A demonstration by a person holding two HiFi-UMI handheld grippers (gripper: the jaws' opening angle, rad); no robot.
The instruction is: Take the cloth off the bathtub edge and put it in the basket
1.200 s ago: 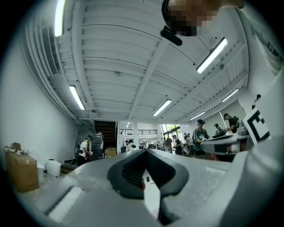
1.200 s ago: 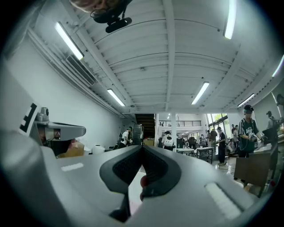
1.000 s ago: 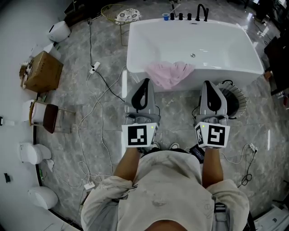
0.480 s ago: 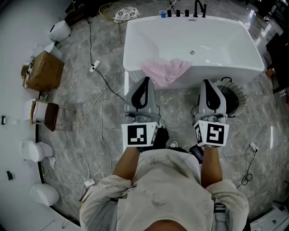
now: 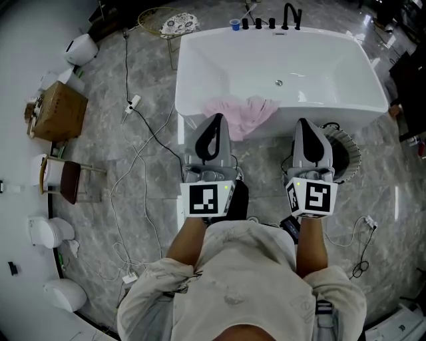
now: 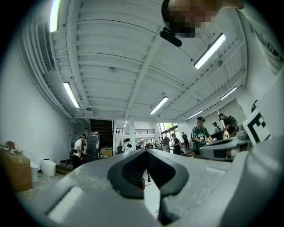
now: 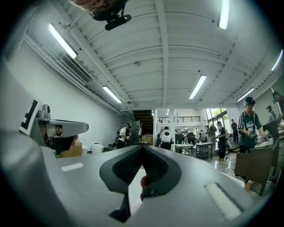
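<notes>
Nearest the person, the left hand-held gripper (image 5: 213, 123) and the right hand-held gripper (image 5: 305, 125) are held side by side, pointing roughly level toward the bathtub (image 5: 200, 66). Each gripper's own view shows its jaws pressed together with nothing between them, left (image 6: 144, 151) and right (image 7: 142, 148). That suits a moment when no grasp has begun.

Just past the left one's tip, the pink cloth (image 5: 241, 112) is draped over the tub's near edge, left of the middle. Part of it hangs outside, and that probably keeps it in place. The left gripper lines up with it and looks the likelier one to pinch it, once its jaws part.

The round basket (image 5: 346, 152) stands on the floor (image 5: 133, 166) by the tub's near right corner, partly hidden by the right gripper, so the carry should be short. The taps (image 5: 286, 16) are at the far edge.
</notes>
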